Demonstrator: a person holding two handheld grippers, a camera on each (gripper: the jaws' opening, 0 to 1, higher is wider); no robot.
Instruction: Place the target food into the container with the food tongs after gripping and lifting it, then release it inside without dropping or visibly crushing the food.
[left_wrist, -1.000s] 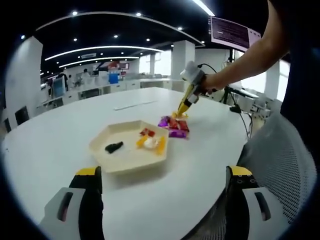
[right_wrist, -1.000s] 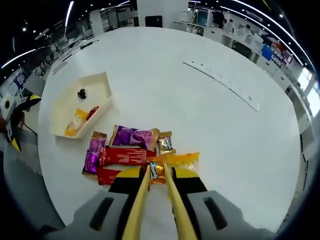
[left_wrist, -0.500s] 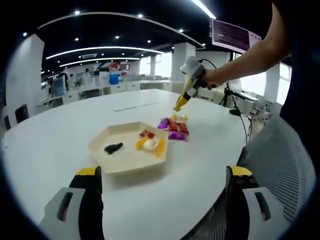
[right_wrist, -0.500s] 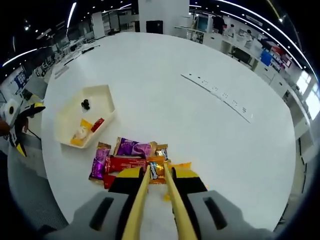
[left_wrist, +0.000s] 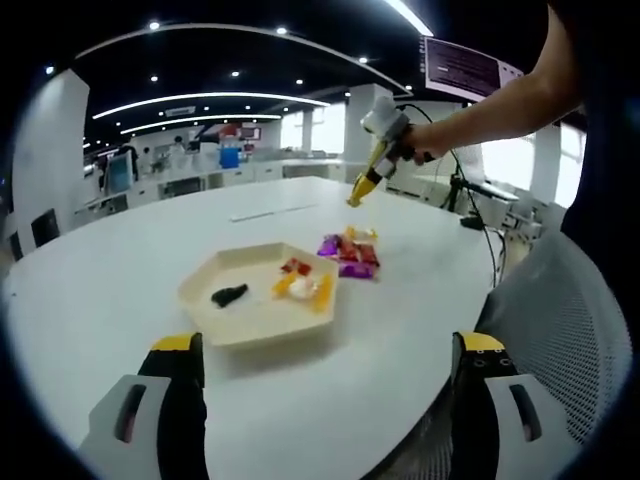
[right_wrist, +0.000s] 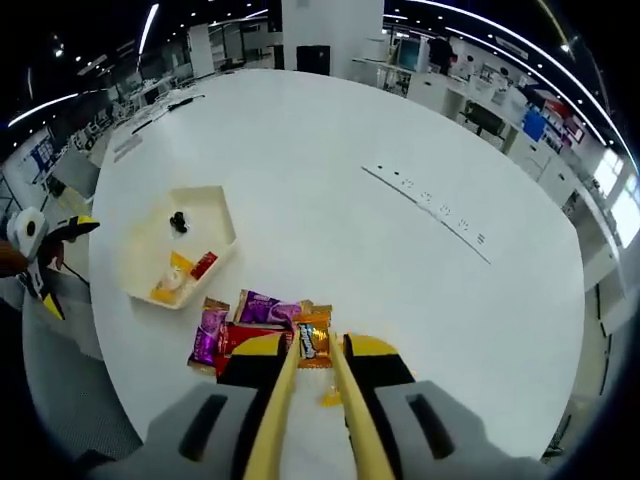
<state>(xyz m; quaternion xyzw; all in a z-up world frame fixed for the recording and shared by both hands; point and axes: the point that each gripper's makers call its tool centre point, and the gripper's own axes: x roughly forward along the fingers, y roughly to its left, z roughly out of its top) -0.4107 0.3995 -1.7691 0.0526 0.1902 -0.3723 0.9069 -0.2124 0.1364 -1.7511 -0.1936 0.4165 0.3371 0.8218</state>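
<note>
In the right gripper view, the right gripper (right_wrist: 312, 352) carries a pair of yellow food tongs (right_wrist: 300, 400) whose two arms run up between its fingers (right_wrist: 255, 360) and close on a small orange-and-dark wrapped candy (right_wrist: 309, 342), which is pinched at the tong tips and lifted clear of the surface. The fingers are drawn in tight on the tongs. Below the candy, a pile of wrapped snacks in purple, red and orange packets (right_wrist: 245, 325) lies on the round white surface (right_wrist: 330, 170), and one yellow packet (right_wrist: 332, 397) shows just beside the right finger.

The shallow cream hexagonal tray (right_wrist: 150, 255) sits on the surface to the left of the pile, near it but apart. It holds a small black item (right_wrist: 179, 220), a red piece (right_wrist: 203, 265) and a yellow and white piece (right_wrist: 172, 283).

In the left gripper view, the left gripper (left_wrist: 325, 415) hangs low over the near edge of the surface, its black, yellow-tipped fingers (left_wrist: 180, 390) spread wide with nothing between them. The tray lies ahead of it, the snack pile just beyond, and the right gripper is held in a person's hand (left_wrist: 425, 155) above the pile.

A long white strip (right_wrist: 425, 200) lies on the far side of the surface. Around it is a large open office with desks, columns and ceiling lights.
</note>
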